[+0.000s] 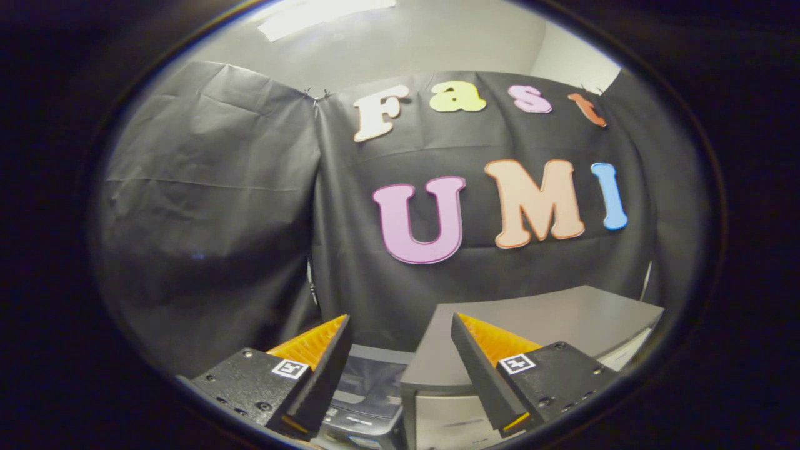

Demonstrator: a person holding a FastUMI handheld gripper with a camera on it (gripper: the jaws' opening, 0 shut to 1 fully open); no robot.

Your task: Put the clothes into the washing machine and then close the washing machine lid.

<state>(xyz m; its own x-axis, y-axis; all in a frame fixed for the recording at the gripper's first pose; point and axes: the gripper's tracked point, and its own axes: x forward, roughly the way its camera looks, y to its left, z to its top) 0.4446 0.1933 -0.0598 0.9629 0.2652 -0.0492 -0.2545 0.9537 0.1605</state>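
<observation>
I see my gripper (pixel 400 350) nearest, its two fingers spread wide with nothing between them, which suits a tool that has no garment in hand. It sits high and looks level at the wall rather than down, so I judge it is between moves, not working. Just below and between the fingers lies what looks like the washing machine (pixel 365 400), a glossy top with a panel; whether its lid is down I cannot tell. Beside it, ahead of the right finger, a grey table (pixel 550 325) juts out. I see no clothes. Beyond hangs the black cloth wall (pixel 206 206).
</observation>
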